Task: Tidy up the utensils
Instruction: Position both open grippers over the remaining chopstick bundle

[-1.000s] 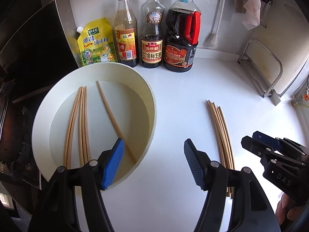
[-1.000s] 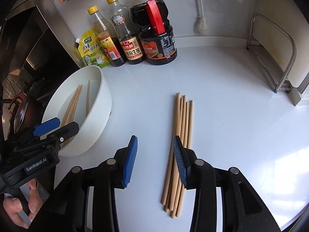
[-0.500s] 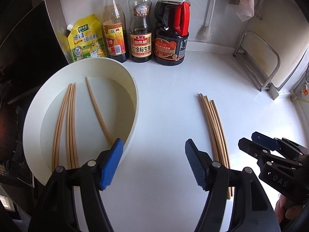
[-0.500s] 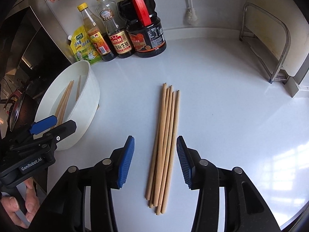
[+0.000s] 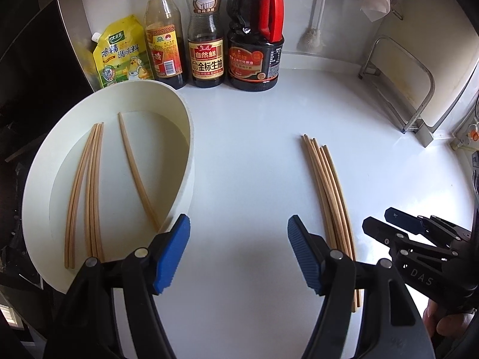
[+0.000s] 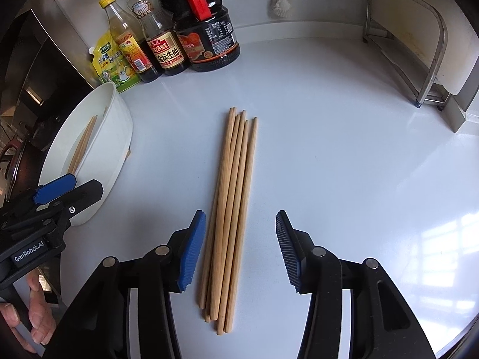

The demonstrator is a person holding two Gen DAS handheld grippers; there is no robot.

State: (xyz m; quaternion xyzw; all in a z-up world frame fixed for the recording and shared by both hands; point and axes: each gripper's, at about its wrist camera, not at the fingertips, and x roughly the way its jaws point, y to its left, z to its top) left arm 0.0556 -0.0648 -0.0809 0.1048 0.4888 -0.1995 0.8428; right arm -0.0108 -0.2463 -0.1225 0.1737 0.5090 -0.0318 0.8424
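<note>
Six chopsticks (image 6: 230, 209) lie between right tool's (image 6: 238, 249) parted fingers.

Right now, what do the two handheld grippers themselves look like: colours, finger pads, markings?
Both are matte black plastic frames with silver pivot pins and ribbed blue finger pads. The left gripper carries white "GenRobot.AI" lettering in the right wrist view; the right gripper shows "DAS". Bare fingers grip each handle; no cables or sleeves are visible.

The left gripper (image 5: 236, 254) hides the chopsticks' (image 5: 326, 185) near ends.
</note>
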